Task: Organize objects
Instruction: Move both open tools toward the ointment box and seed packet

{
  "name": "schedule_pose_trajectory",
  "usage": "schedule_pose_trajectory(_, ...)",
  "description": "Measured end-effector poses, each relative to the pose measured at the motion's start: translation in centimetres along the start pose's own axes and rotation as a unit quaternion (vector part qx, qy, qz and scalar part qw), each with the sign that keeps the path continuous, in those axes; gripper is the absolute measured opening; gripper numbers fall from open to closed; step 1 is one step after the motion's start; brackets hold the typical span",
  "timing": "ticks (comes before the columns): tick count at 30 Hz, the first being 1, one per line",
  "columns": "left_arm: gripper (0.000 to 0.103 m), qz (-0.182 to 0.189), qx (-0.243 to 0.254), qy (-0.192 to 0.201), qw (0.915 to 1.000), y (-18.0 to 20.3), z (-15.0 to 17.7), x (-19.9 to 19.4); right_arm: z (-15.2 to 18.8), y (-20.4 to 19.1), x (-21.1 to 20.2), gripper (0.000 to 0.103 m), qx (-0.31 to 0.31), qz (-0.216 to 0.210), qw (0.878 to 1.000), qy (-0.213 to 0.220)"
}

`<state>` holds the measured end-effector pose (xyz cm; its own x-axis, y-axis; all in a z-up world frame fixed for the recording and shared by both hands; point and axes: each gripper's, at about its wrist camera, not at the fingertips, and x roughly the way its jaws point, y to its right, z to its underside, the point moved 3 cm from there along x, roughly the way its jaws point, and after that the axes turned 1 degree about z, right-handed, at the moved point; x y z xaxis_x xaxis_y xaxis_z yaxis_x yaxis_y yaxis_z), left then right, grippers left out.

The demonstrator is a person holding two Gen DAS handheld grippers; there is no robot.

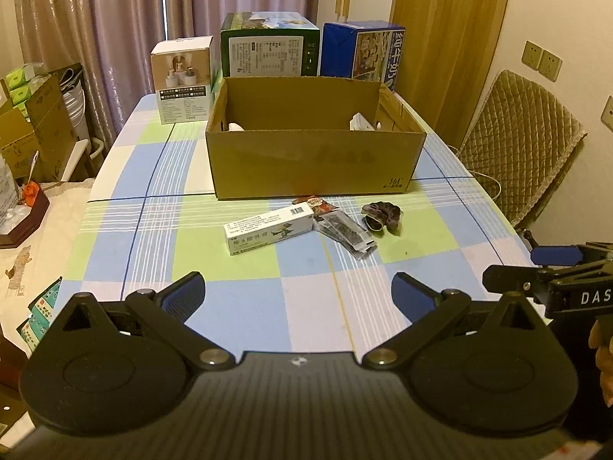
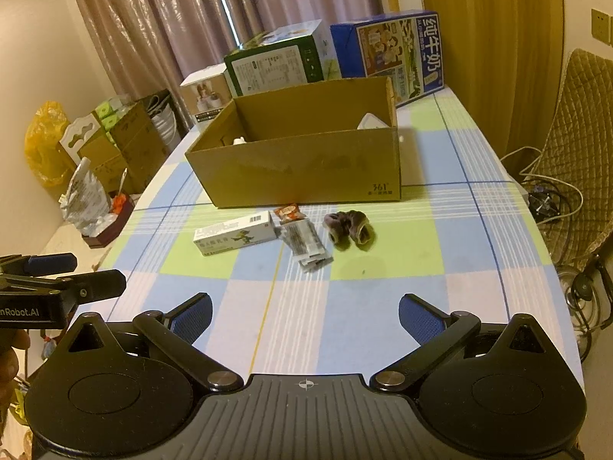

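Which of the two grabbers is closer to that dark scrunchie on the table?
Right, slightly. The scrunchie lies almost straight ahead of the right gripper; from the left gripper it sits ahead and off to the right. Both are open, well short.

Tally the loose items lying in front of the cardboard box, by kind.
White carton: 1
Dark sachets: 1 pile, count unclear
Red snack packet: 1
Dark scrunchie: 1
Total: 4 kinds, all outside the cardboard box.

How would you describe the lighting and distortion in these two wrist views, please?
Left wrist view: warm dim light, fisheye bends the tablecloth edges, dark corner vignette. Right wrist view: same yellow cast, cardboard box slightly soft, curtains bowed.
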<state>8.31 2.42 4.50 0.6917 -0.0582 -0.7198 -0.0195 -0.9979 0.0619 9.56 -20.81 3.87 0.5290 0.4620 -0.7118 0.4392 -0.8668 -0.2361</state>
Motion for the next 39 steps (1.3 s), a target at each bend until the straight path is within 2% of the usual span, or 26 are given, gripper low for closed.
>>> schedule_pose_trajectory(25, 0.102, 0.002, 0.001, -0.02, 0.9998, -0.8, 0.2, 2.3, 0.1, 0.1, 2.4, 0.101, 0.004, 0.001, 1.0, -0.021)
schedule_pose_trajectory(39, 0.102, -0.004, 0.0, -0.036, 0.9993, -2.8, 0.1, 5.6, -0.1, 0.1, 5.8, 0.101, -0.018, -0.002, 0.999, -0.03)
